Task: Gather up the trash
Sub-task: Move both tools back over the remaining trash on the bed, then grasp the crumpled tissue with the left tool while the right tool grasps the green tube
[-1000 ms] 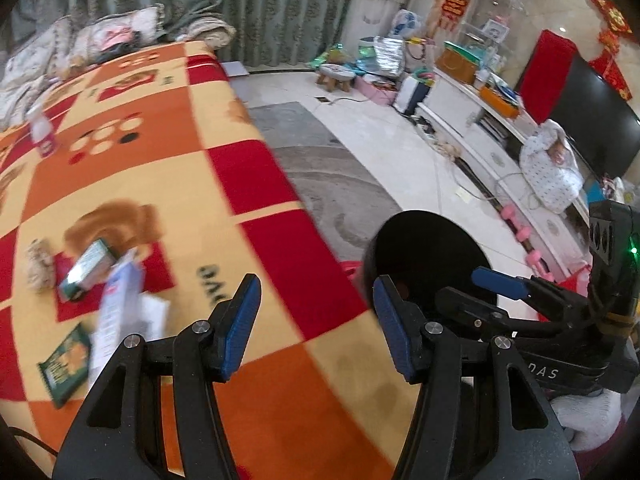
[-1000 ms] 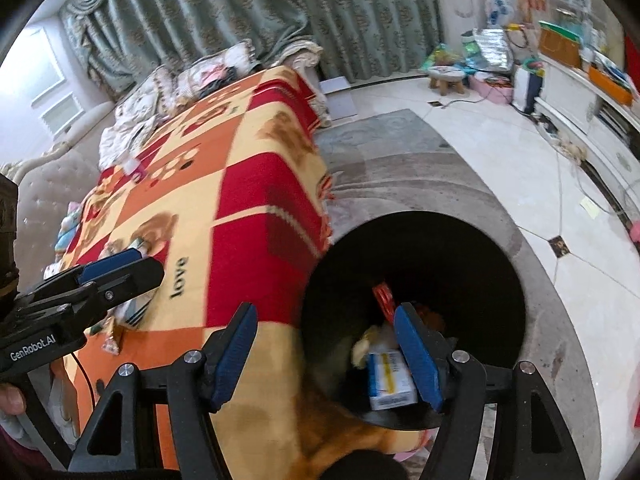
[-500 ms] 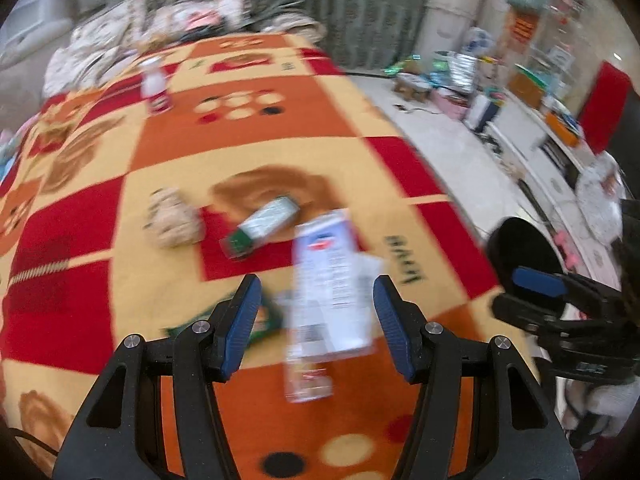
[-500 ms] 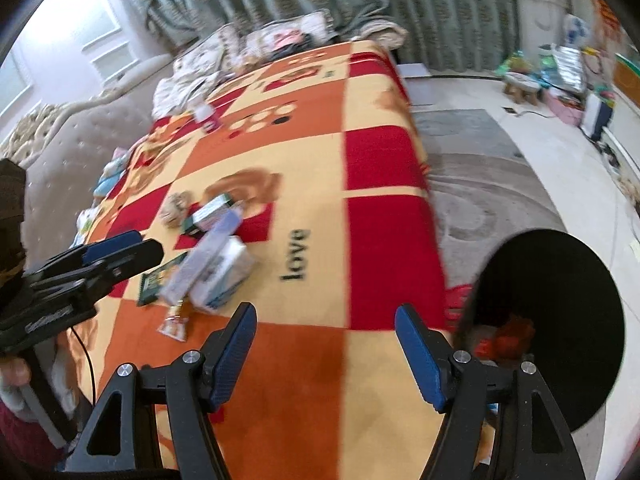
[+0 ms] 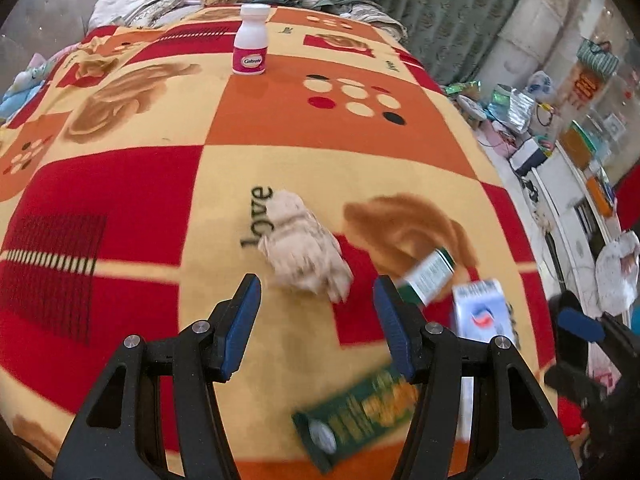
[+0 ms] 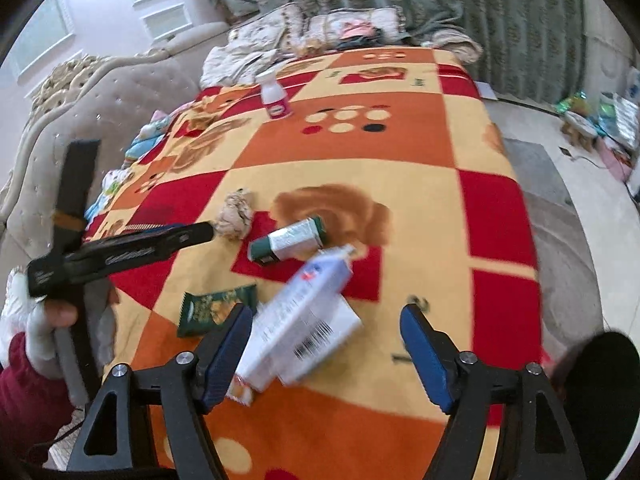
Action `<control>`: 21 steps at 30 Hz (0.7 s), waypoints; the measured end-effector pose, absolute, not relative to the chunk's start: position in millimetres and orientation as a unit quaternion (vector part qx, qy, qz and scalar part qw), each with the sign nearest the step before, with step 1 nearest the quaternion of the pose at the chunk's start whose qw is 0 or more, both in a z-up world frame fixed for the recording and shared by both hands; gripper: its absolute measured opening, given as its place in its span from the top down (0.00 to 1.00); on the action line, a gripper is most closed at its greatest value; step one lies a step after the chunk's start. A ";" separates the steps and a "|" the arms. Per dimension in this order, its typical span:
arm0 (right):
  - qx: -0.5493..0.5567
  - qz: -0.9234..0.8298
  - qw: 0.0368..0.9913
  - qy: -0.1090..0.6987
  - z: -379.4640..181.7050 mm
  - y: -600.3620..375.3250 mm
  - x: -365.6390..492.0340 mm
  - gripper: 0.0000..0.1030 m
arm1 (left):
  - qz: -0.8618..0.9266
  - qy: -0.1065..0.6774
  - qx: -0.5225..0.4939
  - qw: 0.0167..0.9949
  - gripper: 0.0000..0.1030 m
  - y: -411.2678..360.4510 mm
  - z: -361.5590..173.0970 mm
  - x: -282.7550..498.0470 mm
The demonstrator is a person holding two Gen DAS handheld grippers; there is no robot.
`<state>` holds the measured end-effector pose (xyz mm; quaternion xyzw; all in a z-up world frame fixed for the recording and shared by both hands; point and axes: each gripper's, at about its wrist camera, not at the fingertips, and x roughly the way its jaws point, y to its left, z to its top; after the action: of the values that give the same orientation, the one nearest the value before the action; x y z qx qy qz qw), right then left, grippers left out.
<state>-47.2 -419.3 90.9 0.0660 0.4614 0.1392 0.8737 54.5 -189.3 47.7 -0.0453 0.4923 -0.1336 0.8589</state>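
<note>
Covering the surface is a fleece blanket [image 5: 328, 152] in red, orange and cream squares, printed with bears, dots and the word "love"; whether a bed or a sofa lies under it cannot be told. The trash lies scattered on it. A crumpled tissue [image 5: 304, 252] sits just past the left tool [image 5: 316, 320], whose jaws stand wide apart with nothing between them. To its right lie a green-and-white box [image 5: 430, 276], a white-and-blue box [image 5: 482, 314] and a flat green wrapper [image 5: 360, 408], close together. A white bottle [image 5: 250, 40] with a pink label stands upright well apart, near the far end.

From the right wrist view, the right tool [image 6: 326, 356] is also spread wide and grips nothing; the white-and-blue box [image 6: 304, 320] lies near its left finger, blurred, with a small orange-printed packet [image 6: 240, 392] just beside it. The wrapper [image 6: 216, 308] lies to the left, the green-and-white box [image 6: 288, 242] beyond, and the tissue [image 6: 236, 216] close to the tip of the left tool [image 6: 132, 252], held in a gloved hand [image 6: 44, 320].

A black bin [image 6: 600, 396] stands at the lower right, off the blanket's edge. Piled bedding [image 6: 320, 32] and green curtains [image 6: 480, 8] close the far end; a tufted beige sofa back [image 6: 80, 100] runs along the left. A pale floor [image 6: 580, 208] with a grey rug and clutter lies to the right.
</note>
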 end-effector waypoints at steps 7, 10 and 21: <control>0.024 0.181 0.858 0.480 84.4 -389.6 -0.1 0.24 | -0.128 0.510 -0.040 0.850 0.46 -190.9 20.2 95.3; 0.009 0.200 0.845 0.496 73.9 -375.1 20.6 0.24 | -0.146 0.516 -0.068 0.841 0.63 -181.6 15.9 100.8; -0.077 0.208 0.805 0.550 33.2 -333.0 67.6 0.13 | -0.160 0.497 -0.055 0.851 0.67 -161.7 42.6 71.9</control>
<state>67.6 -333.0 33.2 -0.0774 0.5498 0.2082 0.8052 71.9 -161.7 42.6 -0.0549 0.4966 -0.1601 0.8513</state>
